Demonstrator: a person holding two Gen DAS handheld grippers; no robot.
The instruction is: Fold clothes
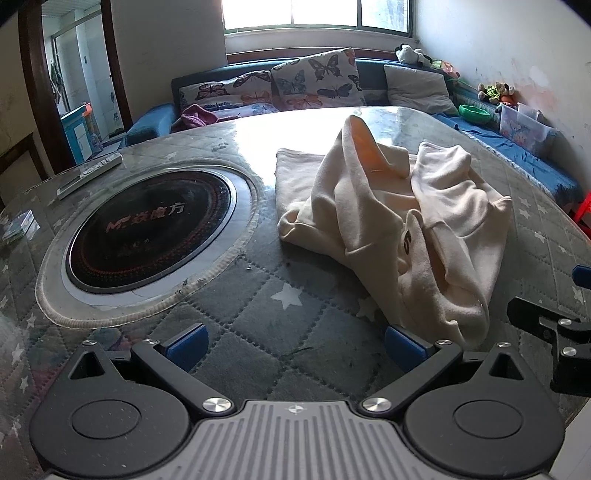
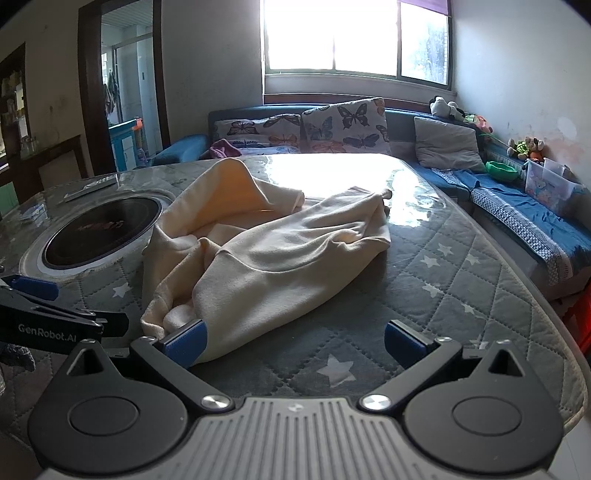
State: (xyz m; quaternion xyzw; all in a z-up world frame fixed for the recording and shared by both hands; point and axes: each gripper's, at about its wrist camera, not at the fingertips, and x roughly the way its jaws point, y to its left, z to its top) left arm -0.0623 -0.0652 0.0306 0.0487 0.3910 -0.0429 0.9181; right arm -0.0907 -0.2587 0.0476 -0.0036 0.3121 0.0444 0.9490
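Two grippers hovered with fingers spread wide over a crumpled cream sweatshirt (image 1: 399,221), nothing gripped yet.

I held the left gripper (image 1: 295,341) and right gripper (image 2: 295,341) low at the table's near edge, one on each side of the heap, probably so I could find its hem before spreading it flat. It lay right of the round induction hob (image 1: 147,229) on the quilted star-print table cover (image 2: 461,266); beyond the far edge were a blue sofa (image 2: 535,221), butterfly cushions (image 2: 347,125) and a bright window (image 2: 354,33).

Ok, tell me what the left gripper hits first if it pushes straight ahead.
Probably nothing soon: the left gripper, open, points over bare quilted table cover. The cream garment lies just right of that line, near its right finger, though depth is unclear.
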